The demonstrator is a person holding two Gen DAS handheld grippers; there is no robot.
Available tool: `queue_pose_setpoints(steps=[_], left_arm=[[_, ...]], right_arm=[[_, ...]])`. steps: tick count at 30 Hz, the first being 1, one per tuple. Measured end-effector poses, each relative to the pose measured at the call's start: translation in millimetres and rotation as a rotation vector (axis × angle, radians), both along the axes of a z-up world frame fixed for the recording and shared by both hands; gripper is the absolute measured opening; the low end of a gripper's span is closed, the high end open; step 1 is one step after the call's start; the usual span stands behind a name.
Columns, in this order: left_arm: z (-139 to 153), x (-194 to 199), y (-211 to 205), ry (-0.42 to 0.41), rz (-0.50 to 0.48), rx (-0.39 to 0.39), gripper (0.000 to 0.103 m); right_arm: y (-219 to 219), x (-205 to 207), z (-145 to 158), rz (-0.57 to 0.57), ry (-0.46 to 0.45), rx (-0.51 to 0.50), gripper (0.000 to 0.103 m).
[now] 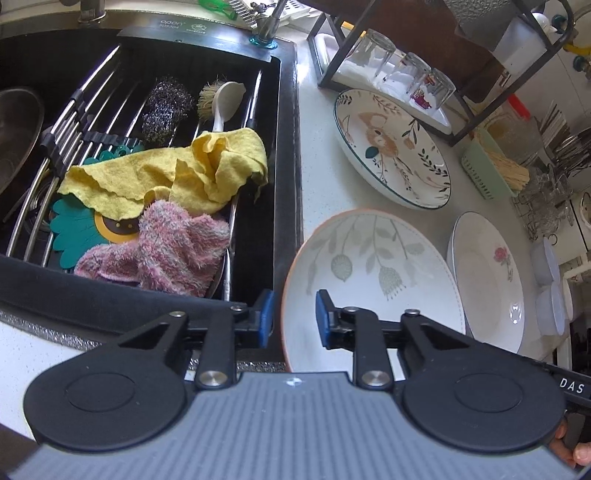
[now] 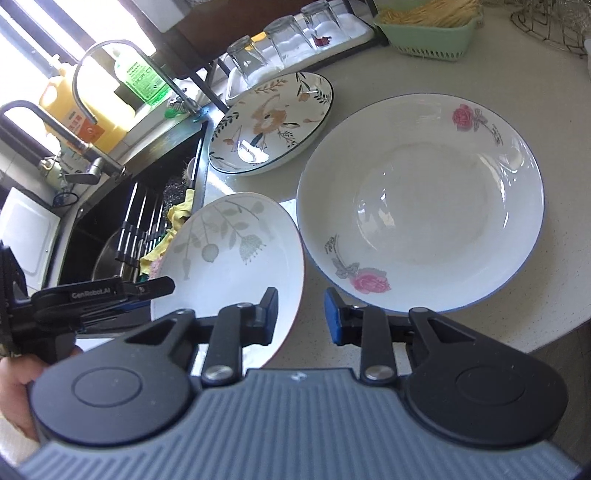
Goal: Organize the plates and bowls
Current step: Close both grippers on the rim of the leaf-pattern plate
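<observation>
A white leaf-pattern plate (image 1: pixel 373 273) with an orange rim is tilted on the counter; it also shows in the right wrist view (image 2: pixel 229 258). My left gripper (image 1: pixel 291 317) is open with its jaws on either side of the plate's left rim, not closed on it. My right gripper (image 2: pixel 301 314) is open with its jaws on either side of the plate's right rim. A rose-pattern plate (image 2: pixel 421 206) lies to the right, also in the left wrist view (image 1: pixel 487 280). A floral plate (image 1: pixel 391 147) with a dark rim lies farther back, also in the right wrist view (image 2: pixel 271 122).
A black sink (image 1: pixel 284 147) to the left holds a rack, yellow cloth (image 1: pixel 166 173), pink cloth (image 1: pixel 166 254), scrubber and brush. Upturned glasses (image 2: pixel 280 40) stand on a tray under a dark rack. A green basket (image 2: pixel 428 26) and a faucet (image 2: pixel 85 74) are near.
</observation>
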State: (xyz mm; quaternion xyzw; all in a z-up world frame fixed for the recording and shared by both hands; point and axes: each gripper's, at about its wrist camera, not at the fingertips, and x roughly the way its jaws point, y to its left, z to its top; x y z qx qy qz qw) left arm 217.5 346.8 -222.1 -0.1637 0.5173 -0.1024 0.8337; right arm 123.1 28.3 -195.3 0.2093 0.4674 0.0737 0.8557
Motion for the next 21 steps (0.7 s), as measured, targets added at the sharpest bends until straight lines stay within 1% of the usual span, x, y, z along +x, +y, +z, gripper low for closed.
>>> queue_pose_setpoints(steps=[3, 4, 7, 9, 17, 20, 21], left_arm=[[-1, 4, -2, -0.008, -0.031, 0.017, 0.018], [-2, 6, -3, -0.006, -0.042, 0.017, 0.015], [-4, 10, -4, -0.004, -0.06, 0.022, 0.013], [-7, 12, -3, 0.002, -0.065, 0.011, 0.011], [-16, 25, 4, 0.001, -0.114, -0.053, 0.011], [-24, 35, 8, 0.043, -0.118, -0.118, 0.011], [-27, 37, 9, 0.058, -0.116, -0.137, 0.013]], right_arm=[[4, 5, -3, 0.004, 0.009, -0.008, 0.023], [5, 7, -4, 0.004, 0.009, -0.008, 0.02], [8, 11, -10, 0.002, 0.013, -0.008, 0.015], [9, 13, -15, -0.001, 0.019, 0.0, 0.014], [12, 19, -21, -0.008, 0.026, 0.006, 0.014], [8, 22, -22, -0.029, 0.047, 0.04, 0.014], [7, 22, -22, -0.039, 0.051, 0.048, 0.014]])
